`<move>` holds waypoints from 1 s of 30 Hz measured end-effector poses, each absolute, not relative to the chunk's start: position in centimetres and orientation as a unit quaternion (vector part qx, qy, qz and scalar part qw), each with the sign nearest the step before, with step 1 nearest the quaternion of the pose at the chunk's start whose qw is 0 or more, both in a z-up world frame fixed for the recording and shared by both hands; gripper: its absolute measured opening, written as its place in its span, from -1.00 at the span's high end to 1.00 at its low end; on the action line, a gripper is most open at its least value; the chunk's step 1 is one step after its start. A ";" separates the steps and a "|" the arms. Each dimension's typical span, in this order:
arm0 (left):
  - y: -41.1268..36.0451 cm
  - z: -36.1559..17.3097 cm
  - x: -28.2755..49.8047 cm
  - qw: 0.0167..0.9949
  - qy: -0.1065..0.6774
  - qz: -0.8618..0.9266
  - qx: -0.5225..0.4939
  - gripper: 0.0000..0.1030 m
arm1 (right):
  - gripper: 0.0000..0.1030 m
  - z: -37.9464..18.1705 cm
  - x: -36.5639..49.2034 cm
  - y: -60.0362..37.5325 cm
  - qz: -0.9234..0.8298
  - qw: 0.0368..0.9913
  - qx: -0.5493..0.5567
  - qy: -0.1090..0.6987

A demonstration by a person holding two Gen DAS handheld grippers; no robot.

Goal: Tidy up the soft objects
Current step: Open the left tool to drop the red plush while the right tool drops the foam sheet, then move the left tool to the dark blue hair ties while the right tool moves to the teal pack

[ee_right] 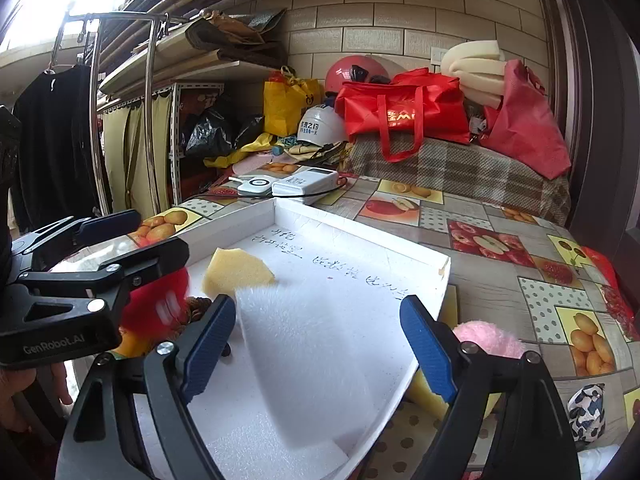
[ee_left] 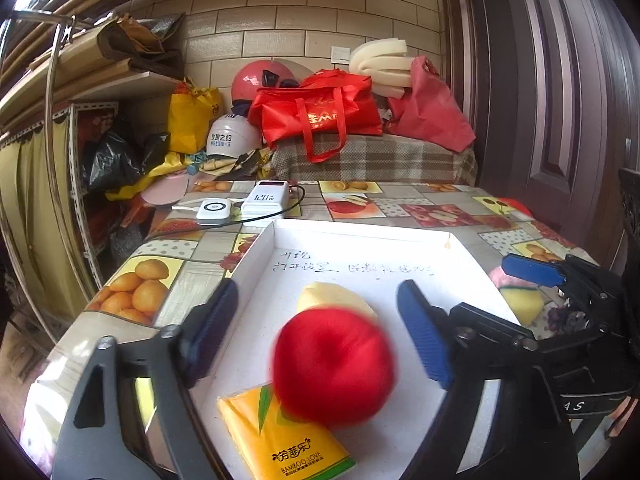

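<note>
Partly sorted: red pom-pom ball (ee_left: 334,364), yellow sponge piece (ee_right: 236,270), tissue pack (ee_left: 284,436) and white foam sheet (ee_right: 304,360) already in white tray (ee_left: 360,236). Pink plush (ee_right: 490,338) still outside on fruit-print tablecloth (ee_right: 500,280). Left gripper (ee_left: 320,332) and right gripper (ee_right: 318,344) spread apart, empty. Cluttered storeroom behind.

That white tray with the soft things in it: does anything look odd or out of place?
The red ball and white foam sheet are blurred, seemingly mid-drop into the tray. A pink plush and yellow sponge lie outside it.
</note>
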State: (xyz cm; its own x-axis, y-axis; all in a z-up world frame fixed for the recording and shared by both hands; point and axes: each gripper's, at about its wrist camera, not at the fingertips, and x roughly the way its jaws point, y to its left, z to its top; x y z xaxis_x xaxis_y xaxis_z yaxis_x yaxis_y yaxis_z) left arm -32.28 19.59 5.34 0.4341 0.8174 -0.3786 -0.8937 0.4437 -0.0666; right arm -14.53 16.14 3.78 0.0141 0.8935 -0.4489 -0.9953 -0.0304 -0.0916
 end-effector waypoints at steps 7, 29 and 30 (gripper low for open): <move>19.6 5.4 -32.5 0.838 0.141 0.511 -0.126 -1.00 | -1.00 3.8 -14.5 16.0 0.690 0.685 -0.194 0.125; 18.0 6.0 -32.7 0.850 0.120 0.502 -0.104 -1.00 | -1.00 5.1 -12.7 11.8 0.704 0.696 -0.108 0.092; 17.5 6.1 -32.5 0.853 0.121 0.498 -0.095 -1.00 | -1.00 5.2 -12.5 11.2 0.708 0.693 -0.100 0.091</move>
